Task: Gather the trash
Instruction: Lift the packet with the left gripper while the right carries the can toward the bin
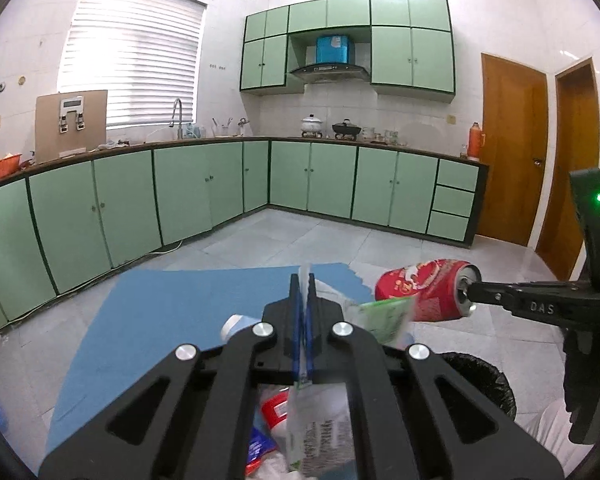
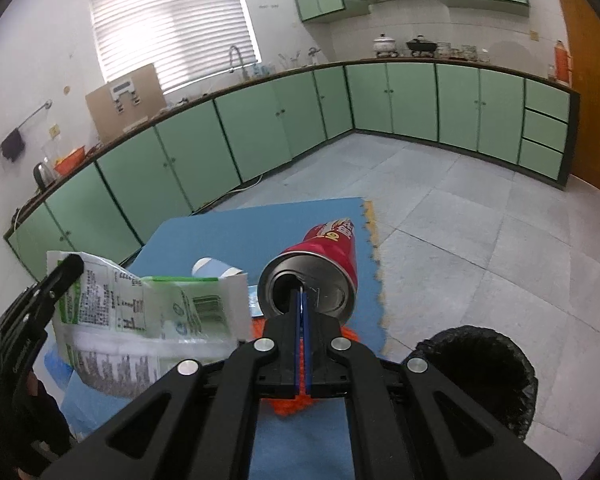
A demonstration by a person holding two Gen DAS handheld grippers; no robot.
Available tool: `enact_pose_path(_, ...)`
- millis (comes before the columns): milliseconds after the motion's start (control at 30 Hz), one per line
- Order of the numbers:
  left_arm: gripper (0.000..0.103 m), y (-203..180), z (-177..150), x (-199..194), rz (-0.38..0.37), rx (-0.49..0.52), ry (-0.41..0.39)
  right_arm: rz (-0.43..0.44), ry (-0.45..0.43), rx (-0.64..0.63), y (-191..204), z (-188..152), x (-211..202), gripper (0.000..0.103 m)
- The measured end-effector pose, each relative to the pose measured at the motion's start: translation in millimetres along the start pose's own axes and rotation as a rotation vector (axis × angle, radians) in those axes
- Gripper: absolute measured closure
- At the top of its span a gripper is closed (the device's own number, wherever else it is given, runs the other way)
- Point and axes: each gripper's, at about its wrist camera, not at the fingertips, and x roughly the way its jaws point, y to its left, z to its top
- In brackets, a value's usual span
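Observation:
My left gripper [image 1: 304, 280] is shut on a flattened green-and-white carton [image 2: 148, 320], which hangs between and below its jaws; the carton also shows in the left wrist view [image 1: 380, 316]. My right gripper [image 2: 302, 292] is shut on the rim of a red drink can [image 2: 324, 256], held lying level above the blue mat [image 2: 260, 220]. In the left wrist view the can [image 1: 424, 292] is at the right, with the right gripper [image 1: 470, 294] pinching its open top. A black-lined bin [image 2: 480, 364] stands on the floor to the right, below both grippers.
More trash lies on the mat: a blue-and-white paper cup [image 2: 216, 268], something orange [image 2: 296, 404] under the right gripper, and red and white wrappers [image 1: 276, 412]. Green cabinets [image 1: 180, 188] line the walls. A wooden door [image 1: 512, 152] is at the far right.

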Motion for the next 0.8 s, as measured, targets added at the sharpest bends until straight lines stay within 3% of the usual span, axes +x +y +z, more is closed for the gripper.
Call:
enact_pose_path(200, 0.103, -39.5, 5.2, 12.0, -0.070, 0.013, -0.017, -0.070, -0.025, 0.054, -40.5, -8.1, -26.2, 0.102)
enact_pose_path(467, 0.103, -125.1, -0.5, 49.3, -0.165, 0.056, -0.023, -0.177, -0.032, 0.139, -107.0, -30.0, -57.6, 0.102)
enact_pose_path(700, 0.103, -198.8, -26.5, 93.0, -0.249, 0.100, 0.046, -0.237, 0.004, 0.212, -159.4, -52.8, -56.7, 0.102)
enact_pose_path(800, 0.096, -221.1, -46.2, 116.7, -0.280, 0.112, 0.119, -0.252, 0.042, 0.240, -183.1, -65.7, -46.2, 0.102)
